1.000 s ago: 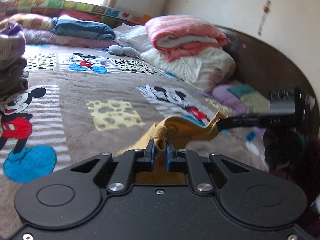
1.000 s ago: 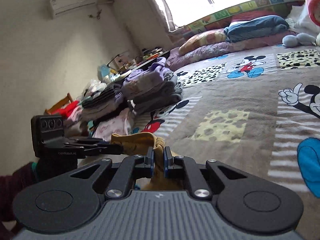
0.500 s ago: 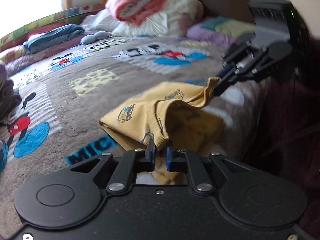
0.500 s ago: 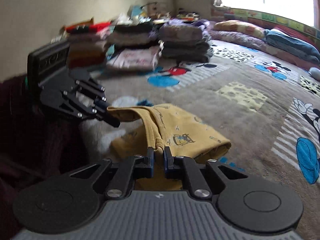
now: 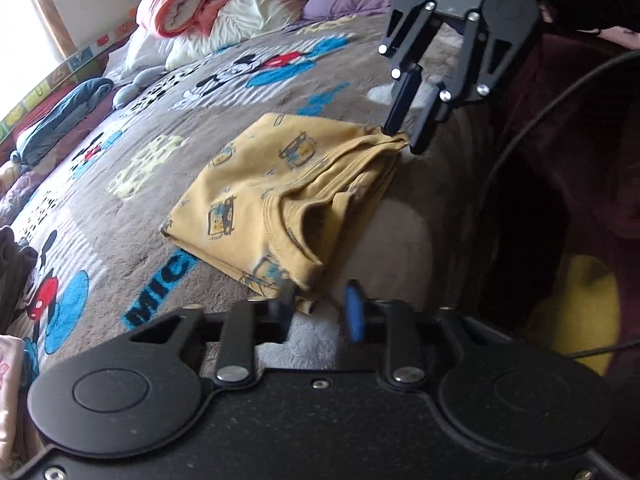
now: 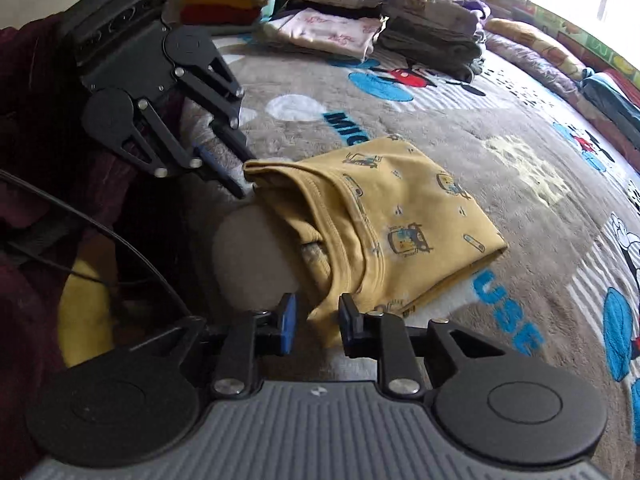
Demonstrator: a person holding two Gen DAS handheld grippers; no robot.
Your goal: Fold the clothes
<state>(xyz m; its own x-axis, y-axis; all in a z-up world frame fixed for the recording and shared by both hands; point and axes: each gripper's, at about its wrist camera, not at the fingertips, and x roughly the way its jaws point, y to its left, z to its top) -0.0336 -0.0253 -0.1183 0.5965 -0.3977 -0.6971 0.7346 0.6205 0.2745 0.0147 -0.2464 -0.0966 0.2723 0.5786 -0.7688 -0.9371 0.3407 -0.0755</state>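
Yellow shirt [image 5: 276,196] lies folded near the edge of the bed, on the grey cartoon-mouse blanket [image 5: 120,148]; it is printed with small vehicles, and its ribbed collar shows in the open side of the fold that faces me; my left gripper [image 5: 320,304] has its jaws apart, the blue pads spread to either side of the shirt's near corner, one pad touching or just over the cloth, nothing clamped; my right gripper [image 6: 314,320] is likewise spread, its fingers flanking the opposite near corner without pinching it; from the left wrist view the right tool's fingertips sit at the far corner of the fold, whether touching the cloth I cannot tell; beyond the shirt, in the right wrist view, stacks of folded clothes [image 6: 400,16] stand at the far side of the blanket; a pink and white pile of bedding [image 5: 224,4] shows at the head of the bed; a dark red sleeve [image 6: 24,92] fills the side nearest me.
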